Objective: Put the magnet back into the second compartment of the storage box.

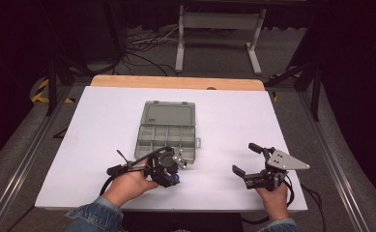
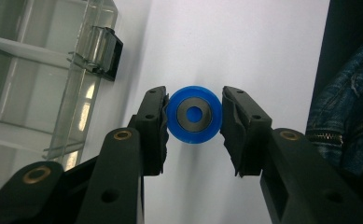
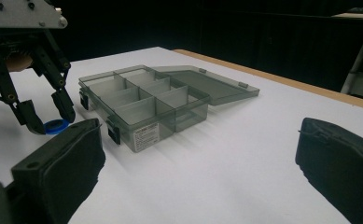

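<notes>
Blue ring point(image 2: 193, 115): round, smooth plastic with a dark grey inner band and a blue centre hole. It sits at the centre of the left gripper view, clamped from both sides by the ribbed black pads of the left hand-held gripper point(image 2: 193, 122), low over the white surface. In the high view the ring lies lower centre, just below the box's near edge.

Compartment box point(image 1: 168, 129): clear grey-tinted hard plastic, rectangular, with thin dividers forming small cells, lid swung flat open toward the upper part of the frame, and a black latch on its side. It stands just beside the gripped ring, at the upper left of the left gripper view.

Bench point(image 1: 234, 116): matte white top with a pale wooden strip along the far edge.

Right hand-held gripper point(image 1: 247, 158): black with a grey three-cornered plate, lower right of the high view, jaws spread wide with nothing between them, well apart from the box.

Denim sleeve point(image 2: 347, 121): right edge of the left gripper view.
</notes>
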Available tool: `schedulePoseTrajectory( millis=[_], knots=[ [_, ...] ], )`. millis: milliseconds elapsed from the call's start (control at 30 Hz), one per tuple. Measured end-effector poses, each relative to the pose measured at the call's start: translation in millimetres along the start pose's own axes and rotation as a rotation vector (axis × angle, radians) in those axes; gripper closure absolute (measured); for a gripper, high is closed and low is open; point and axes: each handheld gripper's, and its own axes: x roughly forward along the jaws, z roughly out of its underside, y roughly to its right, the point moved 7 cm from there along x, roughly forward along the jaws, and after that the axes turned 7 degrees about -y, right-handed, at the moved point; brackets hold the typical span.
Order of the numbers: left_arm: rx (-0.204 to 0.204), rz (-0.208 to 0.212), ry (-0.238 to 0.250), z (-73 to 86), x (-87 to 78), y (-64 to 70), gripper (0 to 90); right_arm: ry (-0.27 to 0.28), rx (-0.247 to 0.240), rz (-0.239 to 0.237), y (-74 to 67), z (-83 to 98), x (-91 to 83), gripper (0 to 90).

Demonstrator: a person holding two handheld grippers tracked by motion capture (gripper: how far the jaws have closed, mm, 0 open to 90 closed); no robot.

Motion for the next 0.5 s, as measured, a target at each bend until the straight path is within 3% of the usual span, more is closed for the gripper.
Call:
schedulePoseTrajectory(
  millis=[200,500],
  knots=[
    [-0.007,-0.008,-0.003,2.1,-6.2,-0.5,62.2,-0.001,0.000,-0.002,-0.1,0.1,0.4,1.5],
    [-0.034,-0.024,0.035,5.5,-19.8,-8.0,62.2,0.001,0.001,-0.004,-0.2,0.1,0.7,1.5]
  ],
)
